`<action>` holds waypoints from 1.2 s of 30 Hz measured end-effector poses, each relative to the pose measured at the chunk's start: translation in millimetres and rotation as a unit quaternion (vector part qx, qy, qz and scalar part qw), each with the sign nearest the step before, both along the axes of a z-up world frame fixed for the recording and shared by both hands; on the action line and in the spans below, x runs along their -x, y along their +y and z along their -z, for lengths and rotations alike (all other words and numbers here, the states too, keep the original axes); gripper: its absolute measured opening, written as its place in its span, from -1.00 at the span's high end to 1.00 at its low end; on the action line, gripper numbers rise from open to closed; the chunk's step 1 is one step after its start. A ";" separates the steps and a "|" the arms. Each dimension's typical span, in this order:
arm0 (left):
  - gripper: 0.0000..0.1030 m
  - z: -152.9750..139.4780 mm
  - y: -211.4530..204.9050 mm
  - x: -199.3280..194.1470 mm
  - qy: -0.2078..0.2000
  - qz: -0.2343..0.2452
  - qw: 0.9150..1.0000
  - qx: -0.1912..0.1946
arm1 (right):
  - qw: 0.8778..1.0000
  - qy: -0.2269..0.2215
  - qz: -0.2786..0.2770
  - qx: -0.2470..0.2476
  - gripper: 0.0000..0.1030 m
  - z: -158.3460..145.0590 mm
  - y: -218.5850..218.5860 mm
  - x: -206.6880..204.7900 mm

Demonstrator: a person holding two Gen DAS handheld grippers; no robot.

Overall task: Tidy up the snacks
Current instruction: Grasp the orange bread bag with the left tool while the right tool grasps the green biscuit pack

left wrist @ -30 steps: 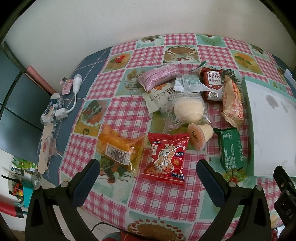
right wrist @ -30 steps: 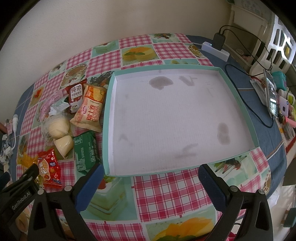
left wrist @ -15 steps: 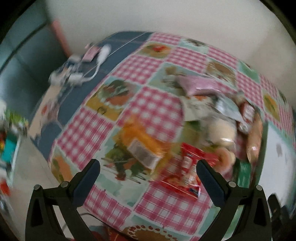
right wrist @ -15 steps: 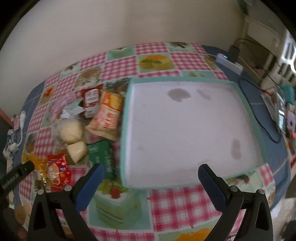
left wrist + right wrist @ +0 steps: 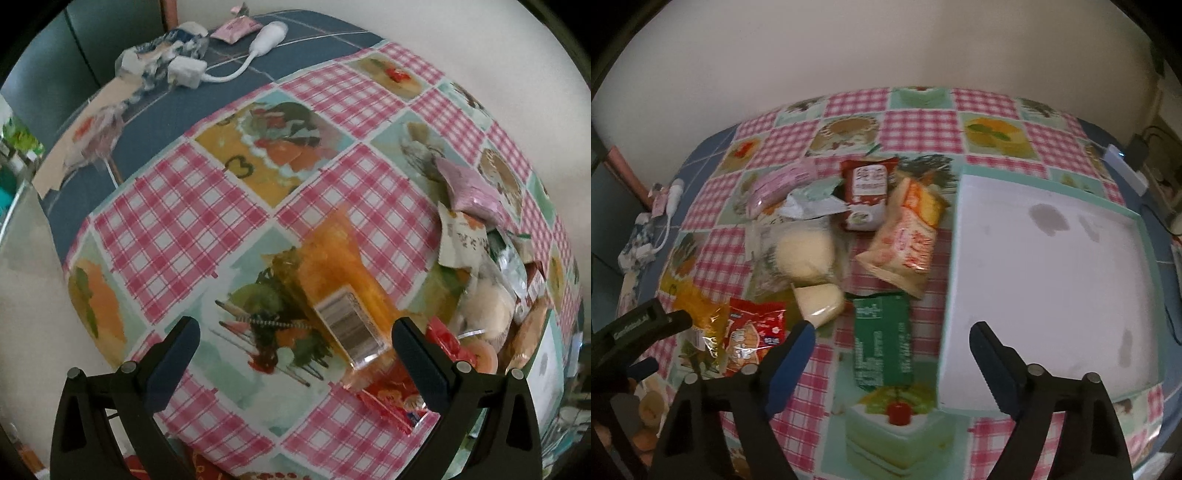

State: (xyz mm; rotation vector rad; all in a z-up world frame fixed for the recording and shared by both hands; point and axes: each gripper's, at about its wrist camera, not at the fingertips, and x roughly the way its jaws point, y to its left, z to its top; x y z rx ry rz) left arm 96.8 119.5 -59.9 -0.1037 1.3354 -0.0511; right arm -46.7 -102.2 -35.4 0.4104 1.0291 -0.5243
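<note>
Snack packets lie in a heap on the checked tablecloth, left of a white tray with a teal rim (image 5: 1052,288). My right gripper (image 5: 892,328) hangs over a green packet (image 5: 882,343). Its jaws are closing, the packet lies between them, and the pads are clear of it. My left gripper (image 5: 295,328) is open just below an orange packet with a barcode (image 5: 343,291), with nothing pressed between its fingers. A red packet (image 5: 753,336) lies beside the orange one. Behind them are a wrapped bun (image 5: 805,251), an orange-and-white bag (image 5: 908,243) and a pink packet (image 5: 783,184).
A white charger and cable (image 5: 188,70) lie with crumpled wrappers on the blue cloth at the table's left edge. A power strip (image 5: 1123,166) and cables sit beyond the tray on the right. The table's near edge drops off just under both grippers.
My left gripper rolled and swung left and down, closer to the orange packet. My right gripper moved left, from over the tray to over the green packet, and its jaws narrowed.
</note>
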 end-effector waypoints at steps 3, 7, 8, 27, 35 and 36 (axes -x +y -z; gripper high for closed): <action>-1.00 2.7 2.8 -6.4 -0.004 -0.001 1.000 0.008 | 1.000 0.005 -0.010 -0.007 -0.56 5.8 1.9 -6.6; -1.00 10.1 -8.1 -11.1 0.006 0.038 0.999 0.018 | 1.000 0.008 -0.020 -0.015 -0.41 10.8 2.1 -12.8; -1.00 12.8 -12.7 -9.6 0.014 0.045 0.999 0.021 | 1.000 0.008 -0.022 -0.017 -0.35 10.9 1.8 -12.9; -0.99 25.7 -11.8 -20.4 0.022 0.034 0.999 0.000 | 0.997 0.042 -0.027 -0.062 -0.09 34.5 0.6 -20.4; -0.62 35.5 -45.4 -38.7 0.014 0.042 0.999 0.006 | 0.996 0.066 -0.021 -0.061 0.08 46.2 -1.4 -26.2; -0.36 36.7 -48.2 -41.1 0.015 0.044 0.999 0.003 | 0.996 0.067 -0.022 -0.060 0.09 47.4 -2.4 -26.2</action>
